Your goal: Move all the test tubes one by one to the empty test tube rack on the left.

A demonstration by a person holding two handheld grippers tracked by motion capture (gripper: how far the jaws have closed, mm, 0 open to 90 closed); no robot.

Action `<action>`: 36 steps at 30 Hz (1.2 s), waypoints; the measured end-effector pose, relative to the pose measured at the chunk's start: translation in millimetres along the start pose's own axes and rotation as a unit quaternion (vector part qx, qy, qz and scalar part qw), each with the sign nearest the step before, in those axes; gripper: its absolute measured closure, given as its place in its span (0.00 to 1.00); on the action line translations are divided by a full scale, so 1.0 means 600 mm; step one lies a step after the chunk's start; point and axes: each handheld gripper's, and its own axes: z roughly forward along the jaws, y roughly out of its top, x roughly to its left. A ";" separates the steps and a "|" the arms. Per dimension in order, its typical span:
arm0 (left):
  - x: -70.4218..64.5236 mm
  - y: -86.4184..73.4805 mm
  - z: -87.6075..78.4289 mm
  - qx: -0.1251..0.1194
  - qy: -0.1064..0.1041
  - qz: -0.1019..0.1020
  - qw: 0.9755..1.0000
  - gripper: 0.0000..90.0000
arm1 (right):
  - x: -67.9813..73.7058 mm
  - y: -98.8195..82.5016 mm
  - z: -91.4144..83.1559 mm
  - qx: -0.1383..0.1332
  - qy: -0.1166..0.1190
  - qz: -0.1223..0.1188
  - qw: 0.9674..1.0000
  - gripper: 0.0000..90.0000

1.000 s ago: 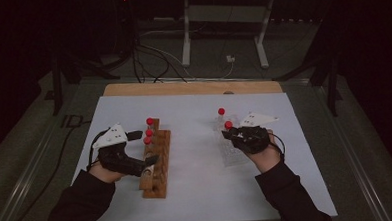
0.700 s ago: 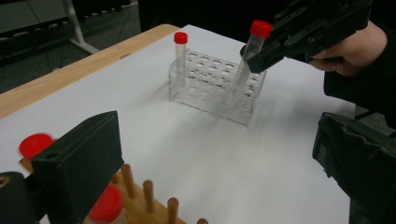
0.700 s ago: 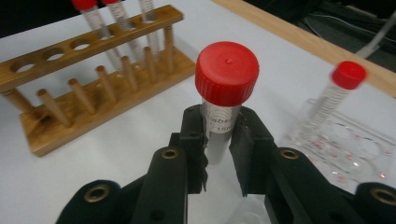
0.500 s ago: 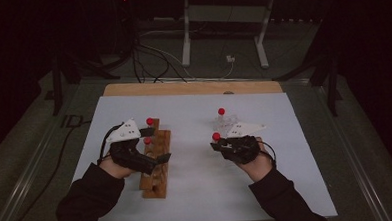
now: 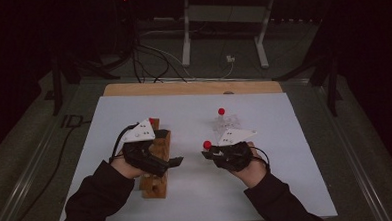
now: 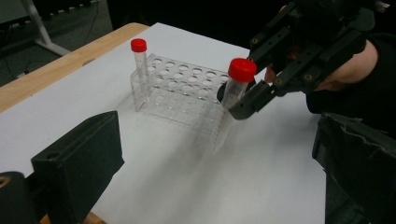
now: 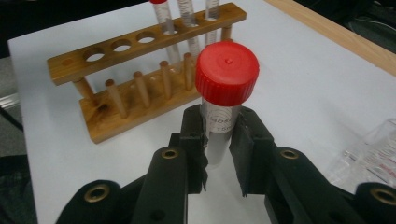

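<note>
My right gripper [image 7: 219, 126] is shut on a clear tube with a red cap [image 7: 227, 72] and holds it upright above the white table. The high view shows this tube [image 5: 207, 145] between the two racks, and the left gripper view shows it [image 6: 241, 71] in the right gripper [image 6: 243, 100]. My left gripper [image 5: 175, 162] hovers over the wooden rack [image 5: 156, 178]; its jaws stand wide apart with nothing between them [image 6: 215, 168]. The wooden rack [image 7: 140, 79] holds clear tubes at its far end. A clear plastic rack [image 6: 182, 93] carries one red-capped tube [image 6: 138, 45] at a corner.
The white sheet [image 5: 287, 186] covers the table, with a wooden strip [image 5: 193, 87] along its far edge. Cables and a metal stand [image 5: 220, 34] lie on the dark floor beyond. A corner of the clear rack [image 7: 373, 154] lies just right of my right gripper.
Both hands have moved toward the middle of the table. The right gripper carried its tube left, away from the clear rack; the left gripper slid right over the wooden rack.
</note>
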 end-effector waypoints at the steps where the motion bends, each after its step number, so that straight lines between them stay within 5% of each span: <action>1: -0.001 0.001 0.002 0.000 -0.005 0.000 1.000 0.03 | 0.001 0.000 0.000 0.001 0.001 -0.002 1.000 0.84; 11: -0.016 0.013 0.027 0.005 -0.030 0.015 0.999 0.09 | 0.015 0.001 0.008 0.004 0.018 -0.011 1.000 0.84; 36: -0.037 0.018 0.079 0.018 -0.043 0.051 0.998 0.78 | 0.033 0.006 0.011 0.005 0.040 -0.016 0.999 0.84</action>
